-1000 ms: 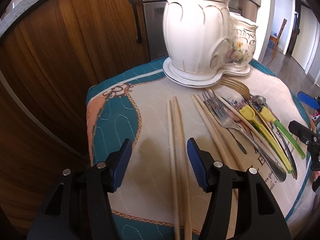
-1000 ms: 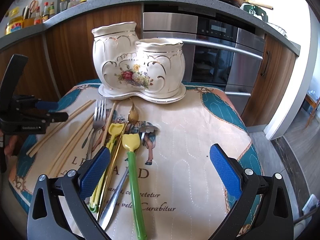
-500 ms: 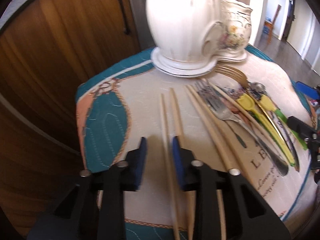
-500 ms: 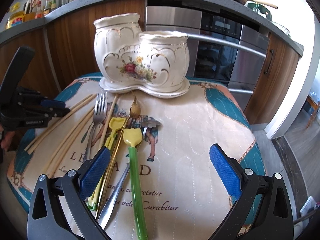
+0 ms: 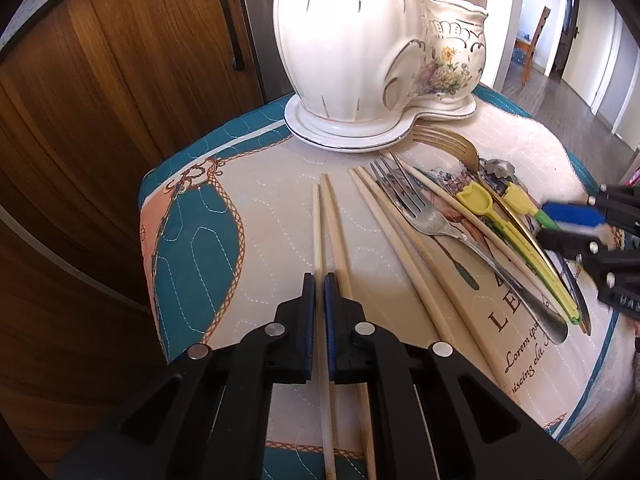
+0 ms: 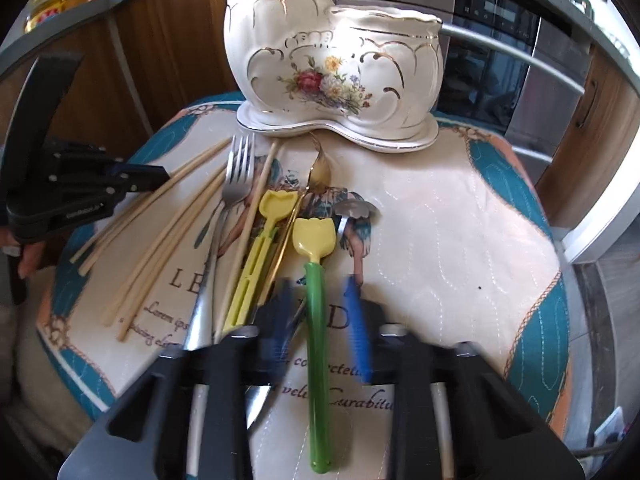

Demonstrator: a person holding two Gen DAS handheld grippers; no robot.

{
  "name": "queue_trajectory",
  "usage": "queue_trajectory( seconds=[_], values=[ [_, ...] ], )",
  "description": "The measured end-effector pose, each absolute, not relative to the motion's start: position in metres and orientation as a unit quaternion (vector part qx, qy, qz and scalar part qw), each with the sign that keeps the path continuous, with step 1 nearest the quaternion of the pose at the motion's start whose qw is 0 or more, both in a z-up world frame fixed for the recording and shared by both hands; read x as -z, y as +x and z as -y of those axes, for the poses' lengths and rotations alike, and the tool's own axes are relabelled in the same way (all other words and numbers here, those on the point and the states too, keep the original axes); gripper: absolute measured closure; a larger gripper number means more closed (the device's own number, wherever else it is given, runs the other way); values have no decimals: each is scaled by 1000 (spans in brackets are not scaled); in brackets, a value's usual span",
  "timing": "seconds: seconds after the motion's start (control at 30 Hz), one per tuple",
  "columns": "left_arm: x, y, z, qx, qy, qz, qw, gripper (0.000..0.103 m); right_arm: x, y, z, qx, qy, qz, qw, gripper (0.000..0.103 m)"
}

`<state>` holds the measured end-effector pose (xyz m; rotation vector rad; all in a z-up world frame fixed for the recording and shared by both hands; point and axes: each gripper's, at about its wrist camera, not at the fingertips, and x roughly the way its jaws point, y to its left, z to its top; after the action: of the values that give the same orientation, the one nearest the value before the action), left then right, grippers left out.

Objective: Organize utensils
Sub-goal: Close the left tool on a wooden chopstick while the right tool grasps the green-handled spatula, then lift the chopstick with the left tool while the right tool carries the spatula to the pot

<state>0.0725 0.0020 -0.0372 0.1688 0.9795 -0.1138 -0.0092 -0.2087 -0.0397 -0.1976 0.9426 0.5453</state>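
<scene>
Quilted mat [image 5: 280, 216] by wooden cabinets [image 5: 120, 80], utensils spread out.
Left gripper [image 5: 319, 280] clamped on a chopstick [image 5: 318, 232]; right gripper [image 6: 318, 304] parted, straddling green spoon [image 6: 316, 320].

a pale wooden chopstick [image 5: 318, 232] lies flat, pinched in the left gripper [image 5: 319, 285]; forks [image 5: 420, 208] and yellow-headed utensils [image 5: 480, 204] lie to its right.

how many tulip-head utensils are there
2: a yellow-handled one beside the gold fork, and a green-handled one lying between the right tongs. None seems hidden.
</scene>
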Motion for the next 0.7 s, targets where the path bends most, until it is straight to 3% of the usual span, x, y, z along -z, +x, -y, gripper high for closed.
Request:
queue_trajectory(
  seconds=[0.3, 0.7],
  values=[
    [24, 57, -14, 70, 34, -437, 896, 99, 14, -20, 228, -267, -37, -417, 868, 93],
    [-58, 31, -28, 110, -46, -272, 955, 99, -65, 13, 234, -241, 43, -231, 942, 93]
  ],
)
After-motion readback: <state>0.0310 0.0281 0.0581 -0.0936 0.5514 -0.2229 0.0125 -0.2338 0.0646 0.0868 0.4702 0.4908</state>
